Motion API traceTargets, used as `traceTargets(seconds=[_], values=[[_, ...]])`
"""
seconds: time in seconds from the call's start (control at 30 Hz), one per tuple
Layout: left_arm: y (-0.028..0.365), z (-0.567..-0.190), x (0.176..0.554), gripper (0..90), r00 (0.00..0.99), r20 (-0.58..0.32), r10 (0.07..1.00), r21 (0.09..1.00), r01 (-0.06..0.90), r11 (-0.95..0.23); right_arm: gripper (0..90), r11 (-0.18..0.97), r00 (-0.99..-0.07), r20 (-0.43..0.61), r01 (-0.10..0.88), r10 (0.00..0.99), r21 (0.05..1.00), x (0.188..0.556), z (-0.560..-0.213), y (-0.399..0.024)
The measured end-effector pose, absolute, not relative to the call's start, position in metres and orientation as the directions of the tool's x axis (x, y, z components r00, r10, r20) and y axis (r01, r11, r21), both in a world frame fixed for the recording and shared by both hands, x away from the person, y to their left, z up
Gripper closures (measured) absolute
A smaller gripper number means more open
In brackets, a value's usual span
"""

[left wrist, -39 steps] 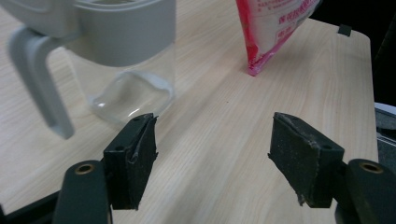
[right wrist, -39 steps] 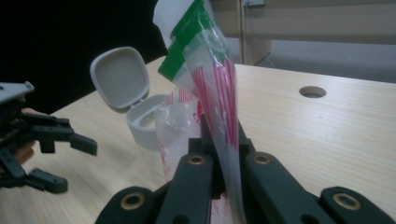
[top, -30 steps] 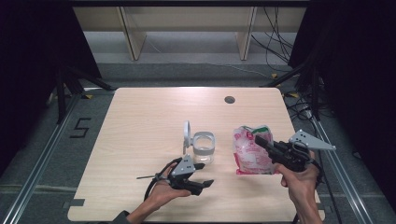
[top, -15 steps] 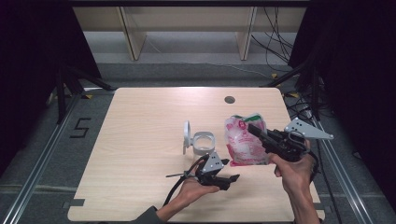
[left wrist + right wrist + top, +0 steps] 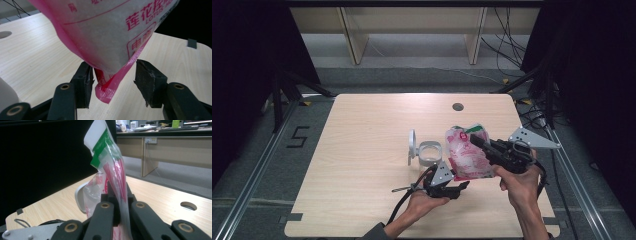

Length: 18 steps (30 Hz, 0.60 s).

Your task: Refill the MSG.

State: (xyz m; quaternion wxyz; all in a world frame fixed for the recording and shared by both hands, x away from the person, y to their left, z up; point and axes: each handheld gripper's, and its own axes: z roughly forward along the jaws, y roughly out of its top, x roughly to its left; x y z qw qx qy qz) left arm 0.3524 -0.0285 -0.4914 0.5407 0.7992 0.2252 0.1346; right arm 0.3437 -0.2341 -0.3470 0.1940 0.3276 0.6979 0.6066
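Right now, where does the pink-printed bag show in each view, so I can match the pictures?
High view: the bag sits right of centre, beside the white container.
Left gripper view: its bottom corner hangs between the jaws; the right pad stands clear.
Right gripper view: its green-and-white top rises from the shut jaws.
Shared landmark: the table's round hole.

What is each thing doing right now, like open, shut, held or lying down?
Pink bag: lifted, hanging, top pinched by the right gripper.
Right gripper: shut on the bag's top.
Left gripper: jaws just been closing, bag's bottom corner between them, not yet clamped.
White container: open, lid flipped up.
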Motion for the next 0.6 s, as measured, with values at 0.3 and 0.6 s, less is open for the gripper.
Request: traceTargets(seconds=[0.3, 0.6], values=[[-0.0324, -0.4955, 0.349, 57.0, 0.84, 0.01, 0.543, 0.931, 0.19, -0.311, 90.0, 0.038, -0.718, 0.136, 0.22, 0.683, 0.975, 0.3426, -0.3419, -0.2309], [-0.0289, -0.5016, 0.3434, 71.7, 0.815, -0.041, 0.578, 0.948, 0.215, -0.236, 90.0, 0.051, -0.706, 0.124, 0.221, 0.698, 0.974, 0.3469, -0.3421, -0.2258]])
